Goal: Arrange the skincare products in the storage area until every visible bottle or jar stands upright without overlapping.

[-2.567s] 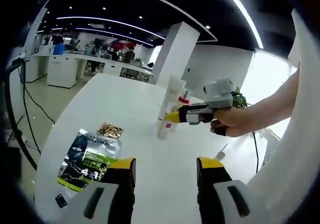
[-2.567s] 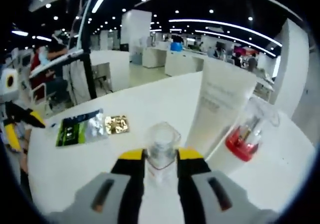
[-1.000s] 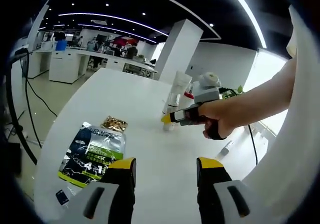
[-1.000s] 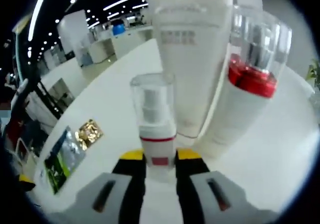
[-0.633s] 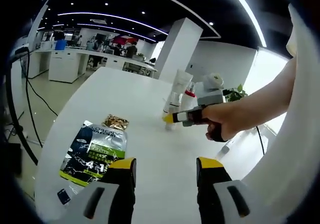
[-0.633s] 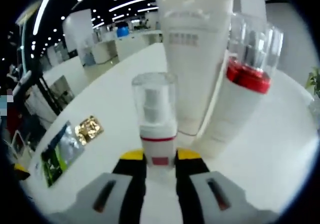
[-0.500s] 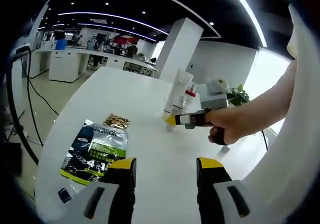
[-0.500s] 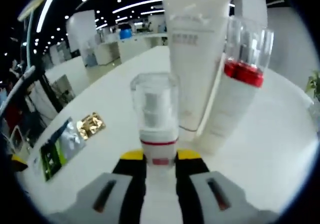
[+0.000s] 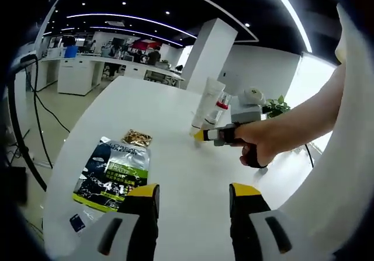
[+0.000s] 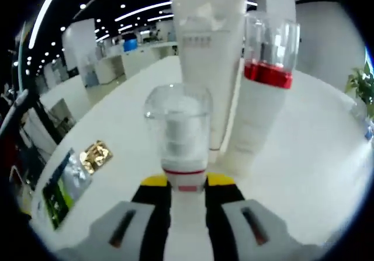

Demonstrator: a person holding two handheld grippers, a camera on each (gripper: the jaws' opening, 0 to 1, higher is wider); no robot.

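My right gripper (image 10: 187,185) is shut on a small white spray bottle (image 10: 178,135) with a clear cap and a red band, held upright just in front of two other products. Behind it stand a tall white tube (image 10: 205,56) and a white pump bottle (image 10: 260,103) with a red collar and clear cap, side by side. In the left gripper view the tube (image 9: 206,103) and the pump bottle (image 9: 220,107) stand mid-table, with the right gripper (image 9: 203,135) in a hand reaching up to them. My left gripper (image 9: 194,194) is open and holds nothing, low over the table's near part.
A dark green sachet (image 9: 114,170) and a small gold sachet (image 9: 137,137) lie flat on the white round table (image 9: 175,167), left of the bottles. The same two sachets (image 10: 87,164) appear at the left of the right gripper view. A person's arm (image 9: 304,121) crosses from the right.
The small spray bottle in my right gripper has gone from tipped to upright and come close to the tube and pump bottle. My left gripper has hardly moved.
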